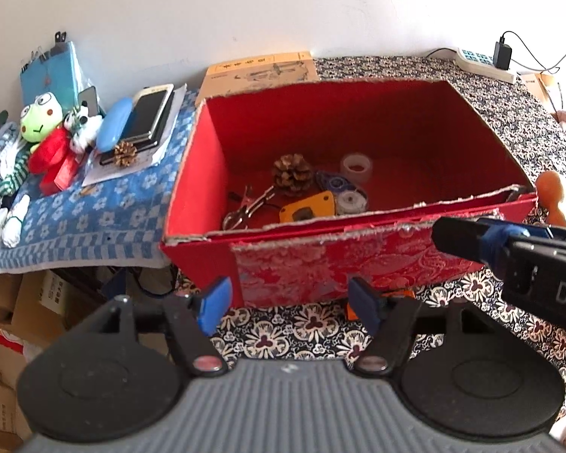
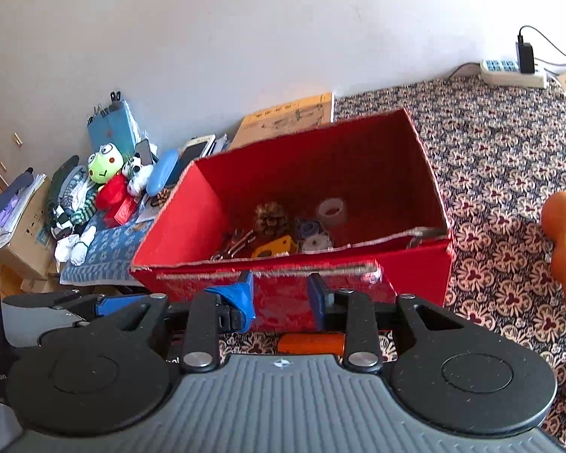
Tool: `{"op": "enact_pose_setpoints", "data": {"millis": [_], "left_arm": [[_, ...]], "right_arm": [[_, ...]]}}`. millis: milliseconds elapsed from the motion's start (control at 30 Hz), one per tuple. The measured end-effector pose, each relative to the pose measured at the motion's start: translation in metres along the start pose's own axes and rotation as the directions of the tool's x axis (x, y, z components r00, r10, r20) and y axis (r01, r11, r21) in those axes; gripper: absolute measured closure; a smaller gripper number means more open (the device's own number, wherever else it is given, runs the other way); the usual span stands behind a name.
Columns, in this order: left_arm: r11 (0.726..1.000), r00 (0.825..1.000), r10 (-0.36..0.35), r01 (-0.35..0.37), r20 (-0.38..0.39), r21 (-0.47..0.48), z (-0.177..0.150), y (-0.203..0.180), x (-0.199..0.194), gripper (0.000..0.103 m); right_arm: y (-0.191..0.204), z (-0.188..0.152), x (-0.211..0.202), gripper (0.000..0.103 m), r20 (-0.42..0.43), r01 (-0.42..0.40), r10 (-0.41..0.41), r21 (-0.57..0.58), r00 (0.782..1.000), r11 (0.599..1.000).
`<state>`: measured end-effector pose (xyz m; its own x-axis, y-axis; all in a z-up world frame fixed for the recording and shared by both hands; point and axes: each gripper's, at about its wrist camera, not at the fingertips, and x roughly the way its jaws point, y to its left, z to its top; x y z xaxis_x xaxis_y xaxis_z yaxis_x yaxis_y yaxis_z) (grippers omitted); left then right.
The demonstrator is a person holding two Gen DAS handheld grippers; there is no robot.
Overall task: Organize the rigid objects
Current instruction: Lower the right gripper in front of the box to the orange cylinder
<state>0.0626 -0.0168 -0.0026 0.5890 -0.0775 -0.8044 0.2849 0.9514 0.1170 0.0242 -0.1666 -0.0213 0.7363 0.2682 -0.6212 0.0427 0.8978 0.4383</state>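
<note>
the red box (image 1: 358,256) stands open-topped on the flowered cloth (image 1: 528,120), and i judge it is the collecting place, since the small hard things already lie together on its floor: one pine cone (image 1: 293,173) near the middle, one roll of clear tape (image 1: 356,167) just beside it toward the box's right wall, one orange plate (image 1: 308,209) against the near wall, one metal clip (image 1: 247,205) toward the left wall, and two round spool-like pieces (image 1: 345,192) between plate and tape. outside the box's left wall, one second pine cone (image 1: 124,153) sits on papers beside a stack of phones (image 1: 151,117), and it looks left to gather. off the box's right corner lies one orange gourd (image 2: 560,241). the left gripper (image 1: 290,304) hovers before the box's near wall with jaws spread wide and nothing between them, probably ready to pick. the right gripper (image 2: 281,294), also before the near wall, has jaws drawn narrow but apart, empty; an orange thing (image 2: 309,343) lies on the cloth just beneath it.
</note>
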Motion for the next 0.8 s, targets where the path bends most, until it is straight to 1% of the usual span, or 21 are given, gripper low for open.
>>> {"op": "enact_pose_setpoints", "data": {"millis": [400, 800], "left_arm": [[1.0, 0.998, -0.011, 0.012, -0.056, 0.015, -0.011, -0.004, 0.017, 0.031], [1.0, 0.995, -0.016, 0.019, -0.103, 0.023, -0.02, -0.008, 0.036, 0.03]], "right_arm": [[-0.01, -0.014, 0.013, 0.089, -0.08, 0.008, -0.005, 0.032, 0.997, 0.999], [-0.019, -0.024, 0.025, 0.089, -0.143, 0.021, -0.013, 0.055, 0.99, 0.998]]}}
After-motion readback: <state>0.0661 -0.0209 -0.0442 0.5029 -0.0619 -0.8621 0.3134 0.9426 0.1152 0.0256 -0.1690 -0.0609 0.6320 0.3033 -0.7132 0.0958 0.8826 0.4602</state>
